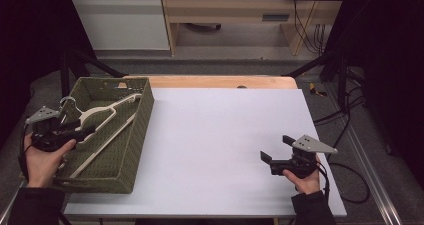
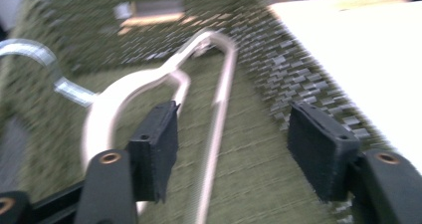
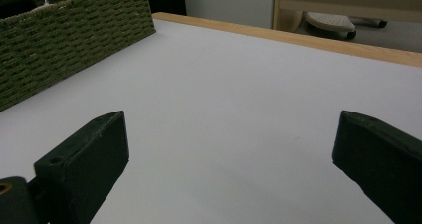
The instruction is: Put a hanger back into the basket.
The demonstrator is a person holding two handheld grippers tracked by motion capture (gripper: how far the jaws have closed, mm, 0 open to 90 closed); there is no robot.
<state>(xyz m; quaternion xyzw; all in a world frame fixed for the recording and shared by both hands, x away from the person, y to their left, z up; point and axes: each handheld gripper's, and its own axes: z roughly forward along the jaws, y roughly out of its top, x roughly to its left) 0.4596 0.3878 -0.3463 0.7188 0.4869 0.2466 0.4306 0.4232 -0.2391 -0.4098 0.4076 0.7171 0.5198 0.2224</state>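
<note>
Both jaws wide apart, left straddling hanger (image 2: 149,79)

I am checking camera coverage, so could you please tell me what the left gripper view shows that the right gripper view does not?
The left gripper view looks into the green woven basket, where a cream hanger with a clear hook lies, the open left gripper over it. The right gripper view has the open right gripper over bare white table and the table's wooden far edge. Both show the basket and white tabletop.
</note>
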